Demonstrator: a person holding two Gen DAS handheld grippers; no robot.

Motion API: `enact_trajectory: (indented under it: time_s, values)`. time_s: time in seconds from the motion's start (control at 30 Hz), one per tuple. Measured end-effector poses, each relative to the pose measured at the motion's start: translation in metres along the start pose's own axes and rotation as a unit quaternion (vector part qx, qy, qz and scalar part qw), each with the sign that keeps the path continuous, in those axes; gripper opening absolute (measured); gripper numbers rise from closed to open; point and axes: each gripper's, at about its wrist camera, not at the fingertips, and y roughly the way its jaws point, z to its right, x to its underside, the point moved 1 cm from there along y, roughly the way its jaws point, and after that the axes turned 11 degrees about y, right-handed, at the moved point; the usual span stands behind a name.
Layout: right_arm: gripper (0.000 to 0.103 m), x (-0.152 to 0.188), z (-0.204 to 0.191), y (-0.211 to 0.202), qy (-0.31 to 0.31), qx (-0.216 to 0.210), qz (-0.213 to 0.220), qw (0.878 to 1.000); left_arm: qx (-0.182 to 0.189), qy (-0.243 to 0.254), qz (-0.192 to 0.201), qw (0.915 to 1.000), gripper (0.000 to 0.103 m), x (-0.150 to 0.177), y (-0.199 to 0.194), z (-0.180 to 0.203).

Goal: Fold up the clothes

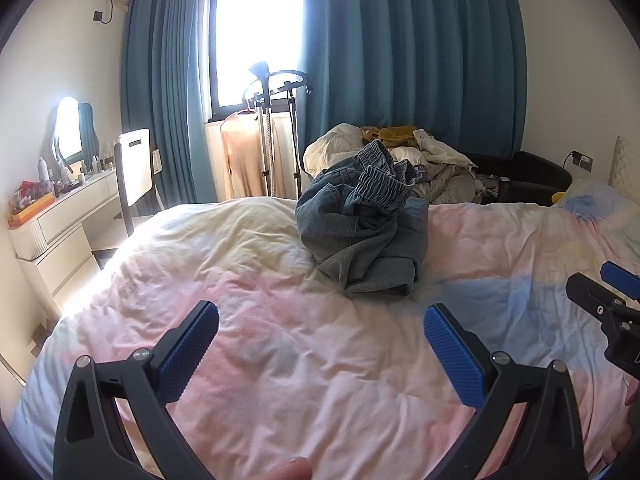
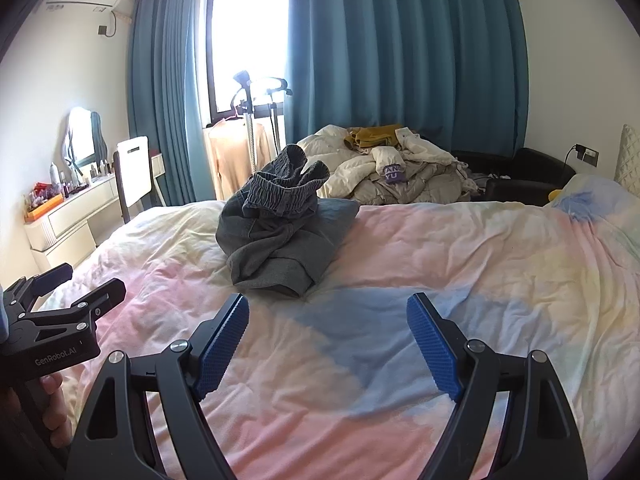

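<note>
A crumpled pair of blue-grey denim trousers with an elastic waistband lies bunched in a heap on the bed, ahead of both grippers; it also shows in the right wrist view. My left gripper is open and empty, above the bedspread short of the heap. My right gripper is open and empty, to the right of the left one and short of the heap. The right gripper shows at the edge of the left wrist view, and the left gripper at the left edge of the right wrist view.
The bed has a pastel pink, blue and yellow bedspread. A pile of other clothes and bedding lies beyond the bed by the blue curtains. A garment steamer stand, a chair and a dressing table stand at left.
</note>
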Motion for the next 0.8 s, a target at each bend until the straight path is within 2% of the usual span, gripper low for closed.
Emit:
enact_trajectory:
  time_s: [0.8]
  values:
    - [0.083, 0.0012, 0.0049, 0.0020, 0.018, -0.008, 0.002, 1.000, -0.004, 0.012, 0.003, 0.9999, 0.103, 0.0014, 0.0019, 0.0032]
